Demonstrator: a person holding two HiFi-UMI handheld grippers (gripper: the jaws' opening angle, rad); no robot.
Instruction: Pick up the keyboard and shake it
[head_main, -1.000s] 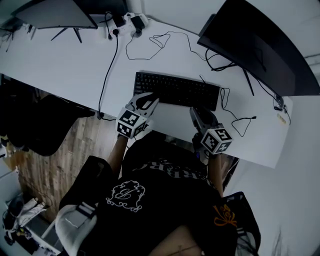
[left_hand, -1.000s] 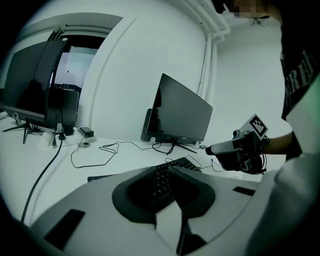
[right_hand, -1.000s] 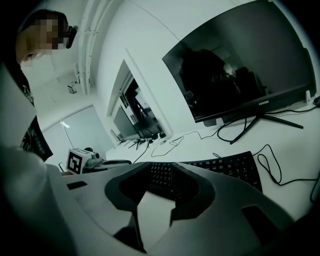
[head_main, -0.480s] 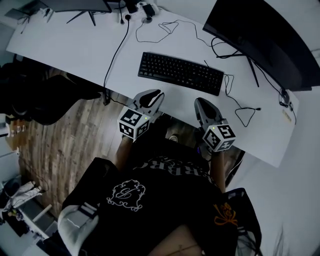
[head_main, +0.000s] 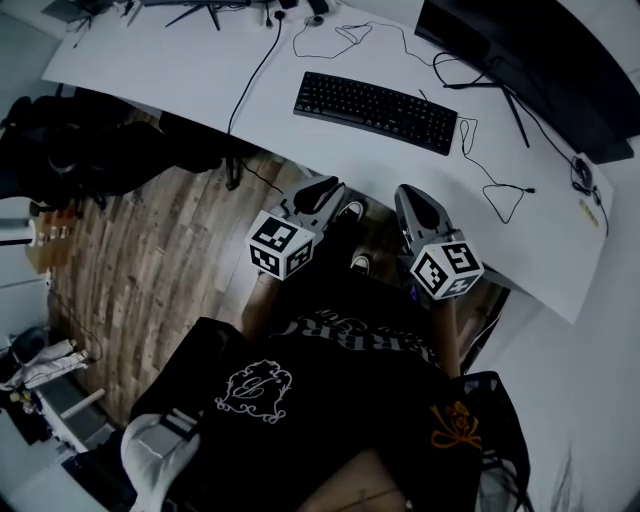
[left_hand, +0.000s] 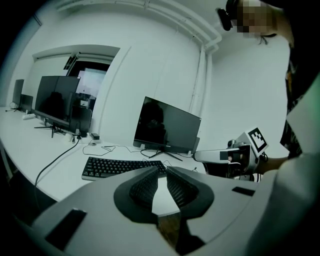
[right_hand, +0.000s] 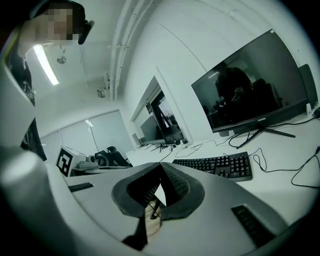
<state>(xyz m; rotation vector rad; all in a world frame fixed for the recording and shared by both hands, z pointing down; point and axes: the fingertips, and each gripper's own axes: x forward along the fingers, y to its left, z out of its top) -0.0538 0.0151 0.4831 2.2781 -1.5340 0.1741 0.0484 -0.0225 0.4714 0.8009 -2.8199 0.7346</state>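
Two closed, empty grippers: left gripper (head_main: 322, 186), right gripper (head_main: 408, 193). The flat black plastic keyboard (head_main: 378, 100) lies well beyond both jaws; approaching unopened would likely shove it, not grip.

**Right hand-held gripper closed, keyboard lying ahead**

I am looking along the right hand-held gripper (right_hand: 160, 166), and its jaws have just been closing: the ribbed tips are meeting with nothing between them. Beyond them the black keyboard (right_hand: 215, 166) is lying flat on the white counter (right_hand: 280, 200), well apart from the tips. A dark monitor (right_hand: 250, 90) is standing behind it, and a thin cable (right_hand: 300, 172) is trailing beside the keyboard's right end.
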